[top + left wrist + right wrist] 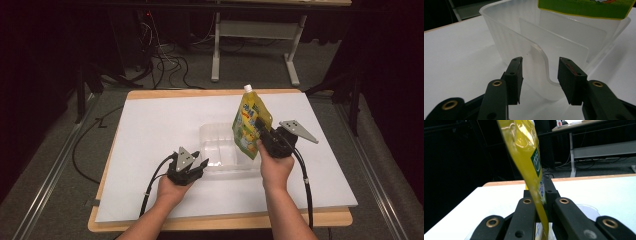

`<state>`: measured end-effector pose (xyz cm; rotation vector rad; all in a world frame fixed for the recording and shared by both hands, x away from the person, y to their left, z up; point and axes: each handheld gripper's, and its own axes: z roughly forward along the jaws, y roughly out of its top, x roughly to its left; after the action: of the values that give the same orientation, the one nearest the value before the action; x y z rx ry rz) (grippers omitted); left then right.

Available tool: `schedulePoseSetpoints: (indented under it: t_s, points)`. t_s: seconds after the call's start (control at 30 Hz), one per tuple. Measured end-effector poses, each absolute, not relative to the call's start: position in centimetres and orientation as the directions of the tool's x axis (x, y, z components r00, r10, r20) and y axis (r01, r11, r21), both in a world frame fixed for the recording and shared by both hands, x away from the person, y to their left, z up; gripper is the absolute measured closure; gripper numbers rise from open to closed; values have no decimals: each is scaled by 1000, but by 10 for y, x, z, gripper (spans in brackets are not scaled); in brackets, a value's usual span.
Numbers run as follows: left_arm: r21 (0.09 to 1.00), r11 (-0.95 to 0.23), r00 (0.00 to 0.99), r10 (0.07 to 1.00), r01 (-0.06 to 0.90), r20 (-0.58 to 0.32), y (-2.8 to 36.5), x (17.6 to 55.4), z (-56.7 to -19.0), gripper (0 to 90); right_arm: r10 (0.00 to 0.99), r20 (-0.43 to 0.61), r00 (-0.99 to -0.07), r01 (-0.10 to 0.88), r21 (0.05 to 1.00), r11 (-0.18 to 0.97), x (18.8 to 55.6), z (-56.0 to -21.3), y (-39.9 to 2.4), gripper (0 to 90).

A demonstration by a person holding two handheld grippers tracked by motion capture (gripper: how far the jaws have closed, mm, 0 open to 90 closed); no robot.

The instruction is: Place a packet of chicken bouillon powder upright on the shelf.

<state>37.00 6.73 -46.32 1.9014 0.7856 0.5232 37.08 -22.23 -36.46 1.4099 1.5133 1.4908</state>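
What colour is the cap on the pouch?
White. The cap tops the yellow-green pouch; the high view shows it best.

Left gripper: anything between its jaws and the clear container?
No. In the left gripper view, the left gripper stands open at the clear container, its curved end tab between the jaws, untouched.

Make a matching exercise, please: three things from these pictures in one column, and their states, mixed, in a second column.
Things:
1. yellow-green pouch
2. clear plastic container
3. left gripper

States:
A. jaws apart on either side of the container's near wall
B. held upright above the container, clamped by the right gripper
C. standing on the white table, with dividers inside

Pairs: 1-B, 2-C, 3-A
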Motion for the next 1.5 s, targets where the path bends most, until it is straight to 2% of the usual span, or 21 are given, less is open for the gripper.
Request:
schedulePoseSetpoints:
  t_s: [0.43,1.0,1.5]
  points:
    - [902,-315,695,719,296,23,66,370,-463,560,915,303,-268,268,935,-232,369,-367,-230,900]
    - [900,-326,693,720,289,38,64,368,-463,605,925,282,-254,277,938,-209,373,-377,-225,900]
    - [898,-332,692,721,289,44,65,368,-462,638,918,269,-293,237,950,-202,371,-388,-224,900]
